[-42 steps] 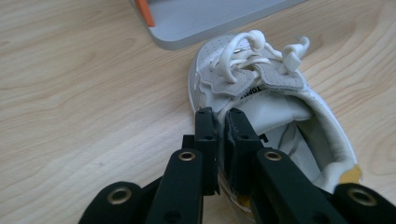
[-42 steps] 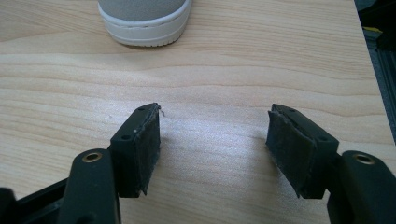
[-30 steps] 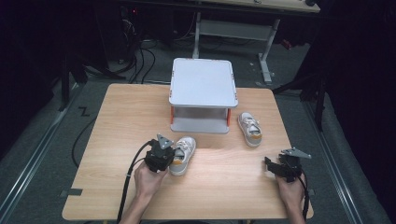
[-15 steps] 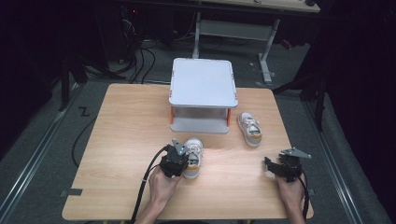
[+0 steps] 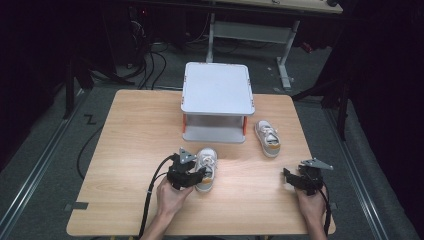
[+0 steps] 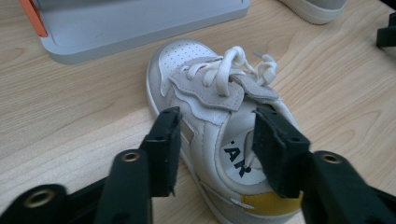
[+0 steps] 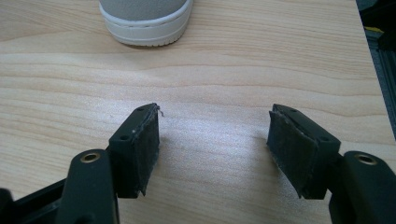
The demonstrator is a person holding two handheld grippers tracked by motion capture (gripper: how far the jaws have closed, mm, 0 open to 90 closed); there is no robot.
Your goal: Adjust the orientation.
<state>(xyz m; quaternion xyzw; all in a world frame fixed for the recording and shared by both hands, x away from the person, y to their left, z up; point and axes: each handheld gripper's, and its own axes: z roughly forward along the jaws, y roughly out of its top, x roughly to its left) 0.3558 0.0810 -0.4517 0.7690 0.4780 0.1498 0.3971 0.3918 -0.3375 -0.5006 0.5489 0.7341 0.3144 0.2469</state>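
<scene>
Pale wood-grain counter (image 5: 135,150). White and light-grey shoe (image 6: 219,121) at frame centre, white laces, yellow heel patch, black lettering on the insole. Second shoe (image 5: 267,138), right of centre: white with grey and a yellowish heel. Pale grey shelf stand (image 5: 217,90) with orange posts, upper middle. Black left tongs (image 6: 217,140), black right tongs (image 7: 212,144). Dark grey floor (image 5: 45,150) around.

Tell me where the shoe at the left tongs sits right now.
In the high view, the shoe stands on the table left of centre, just in front of the grey stand, with the left tongs straddling its side.
</scene>
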